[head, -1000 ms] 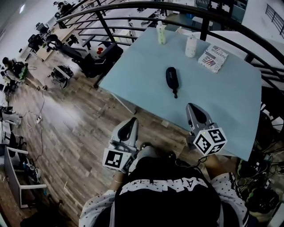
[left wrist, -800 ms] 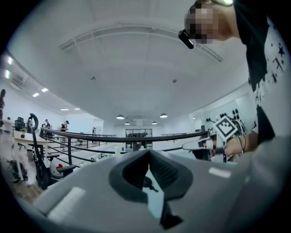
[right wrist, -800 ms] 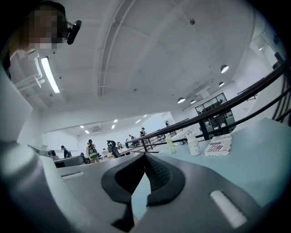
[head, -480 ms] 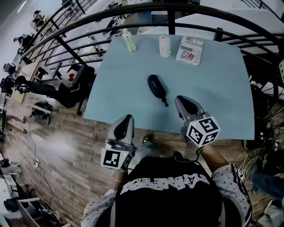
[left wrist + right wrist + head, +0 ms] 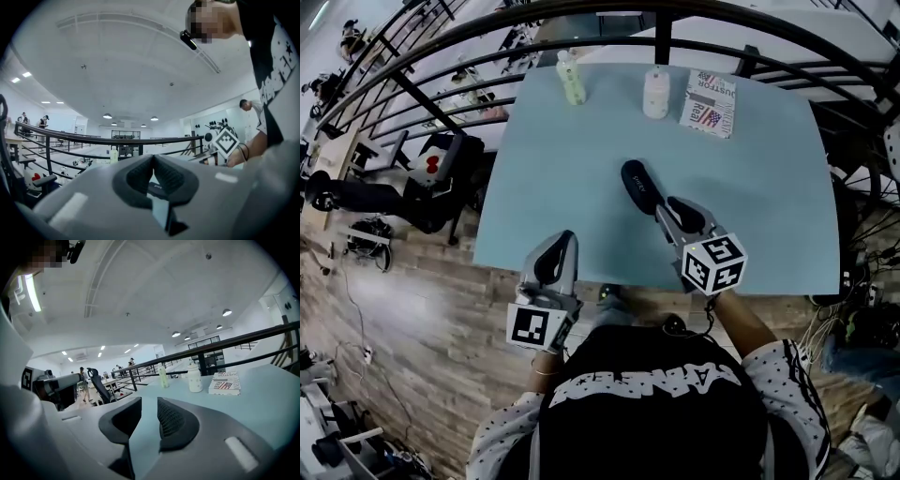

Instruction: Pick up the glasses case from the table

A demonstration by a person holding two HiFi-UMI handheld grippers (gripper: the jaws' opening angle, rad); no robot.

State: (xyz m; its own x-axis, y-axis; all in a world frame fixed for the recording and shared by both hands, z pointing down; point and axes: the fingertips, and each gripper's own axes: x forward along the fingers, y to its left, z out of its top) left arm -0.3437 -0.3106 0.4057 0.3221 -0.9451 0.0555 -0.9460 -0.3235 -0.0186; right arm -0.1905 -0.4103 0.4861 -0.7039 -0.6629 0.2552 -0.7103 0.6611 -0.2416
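- Near the middle of the table (image 5: pixel 562 169), the glasses case (image 5: pixel 639 183) lies flat and closed, its long axis running from 11 o'clock to 5 o'clock in the head view.
- The right gripper (image 5: pixel 661 208) sits at the case's 5 o'clock end, touching it or just short; I cannot tell which.
- Its jaws have just been opening and stand partly apart. Only bare tabletop shows in the gap in the right gripper view (image 5: pixel 149 401), so nothing is held.
- The left gripper (image 5: pixel 562 236) hangs at the table's near edge, at 7 o'clock from the case. Its jaws are pressed together on nothing (image 5: pixel 153 159).
- To do this step well, I would widen the right jaws past the case's width and bring them lower. I would also turn them to cross the narrow body, since an endwise pinch could slip off the rounded shell.
- Closing near the case's middle should keep it level when it is lifted.
- The case is shut, so what it holds is hidden.
- At the far edge stand a green bottle (image 5: pixel 571 80) at 11 o'clock and a white bottle (image 5: pixel 655 92) at 12 o'clock. Both are capped, and their fill cannot be read.
- A printed packet (image 5: pixel 710 101) lies at 1 o'clock.
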